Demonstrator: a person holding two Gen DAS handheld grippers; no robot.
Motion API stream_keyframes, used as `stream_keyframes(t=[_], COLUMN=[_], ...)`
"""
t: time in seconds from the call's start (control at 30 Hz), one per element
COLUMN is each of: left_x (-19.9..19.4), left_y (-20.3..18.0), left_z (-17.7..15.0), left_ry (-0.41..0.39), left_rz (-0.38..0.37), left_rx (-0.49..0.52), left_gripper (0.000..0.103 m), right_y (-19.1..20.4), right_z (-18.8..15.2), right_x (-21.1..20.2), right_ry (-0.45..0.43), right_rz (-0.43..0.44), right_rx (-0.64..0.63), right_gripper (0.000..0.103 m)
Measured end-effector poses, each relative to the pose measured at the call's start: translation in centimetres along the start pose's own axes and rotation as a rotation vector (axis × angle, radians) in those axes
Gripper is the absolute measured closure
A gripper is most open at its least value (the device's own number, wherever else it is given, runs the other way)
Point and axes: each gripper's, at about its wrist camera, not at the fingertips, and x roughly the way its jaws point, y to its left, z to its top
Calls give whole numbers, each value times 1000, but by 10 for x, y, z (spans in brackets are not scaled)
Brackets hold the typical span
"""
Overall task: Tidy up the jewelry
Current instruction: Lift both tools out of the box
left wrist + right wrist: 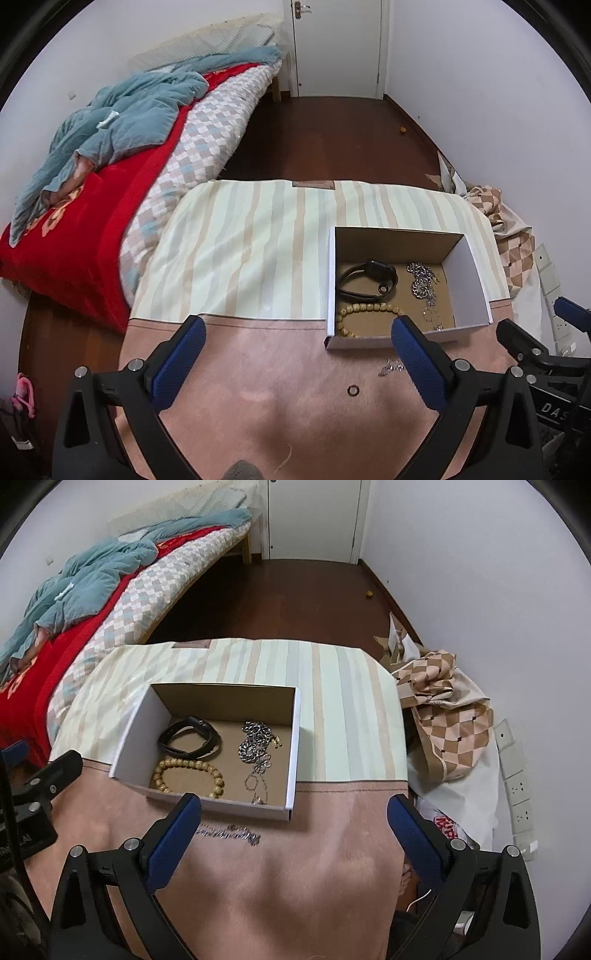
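Here the bed [110, 177] occupies the left side of the room, covered by a red blanket [74, 251], a checked quilt [207, 122] and a crumpled blue-grey cover [122, 114]. A white door [336, 44] closes the far end, above a dark wooden floor [325, 140].

The work surface is a table draped in cloth [240, 240]: striped pale green and beige on the far half, plain pink on the near half. A checked brown fabric bundle [447, 716] lies to the right of the table.

An open cardboard box [133, 734] with white outer walls sits on the cloth, across the seam between the striped and pink halves. Inside it:
- a black band watch [192, 738] at far left;
- a wooden bead bracelet [188, 775] at near left;
- a heavy silver chain [256, 742] at right, with a thinner chain [256, 788] trailing toward the near wall.

Outside the box, on the pink cloth just beside its near wall, lies a thin silver necklace [229, 832]. A small dark ring [353, 390] rests on the pink cloth nearer the camera, apart from the necklace.

Left gripper [299, 362]: blue-padded tongs spread wide apart, nothing between them, above the pink cloth. Right gripper [293, 840]: tongs likewise spread wide, gripping nothing, with the necklace lying on the cloth below them.
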Motion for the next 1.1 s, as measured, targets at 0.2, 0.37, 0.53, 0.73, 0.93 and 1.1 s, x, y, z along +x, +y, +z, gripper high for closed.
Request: stream_keyframes(t=[0.2, 0.37, 0.53, 0.73, 0.93, 1.1], left_x=[-40, -74, -99, -122, -121, -88], left_y=[2, 3, 3, 1, 3, 5], left_z=[-10, -17, -20, -23, -26, -34], left_ry=[-66, -122, -157, -203, -209, -158], left_rz=[15, -2, -25, -39, -37, 11], left_rx=[-5, -9, -8, -9, -27, -51], left_gripper=[0, 0, 0, 0, 0, 0], right_y=[2, 1, -2, -5, -6, -11], right_z=[-9, -17, -24, -32, -35, -42], right_x=[-42, -83, -116, -144, -148, -108], right_ry=[-66, -132, -187, -230, -245, -199], right_rz=[-7, -19, -23, -15, 4, 37], right_rx=[7, 18, 31, 38, 57, 77], right_gripper=[1, 1, 1, 1, 1, 1])
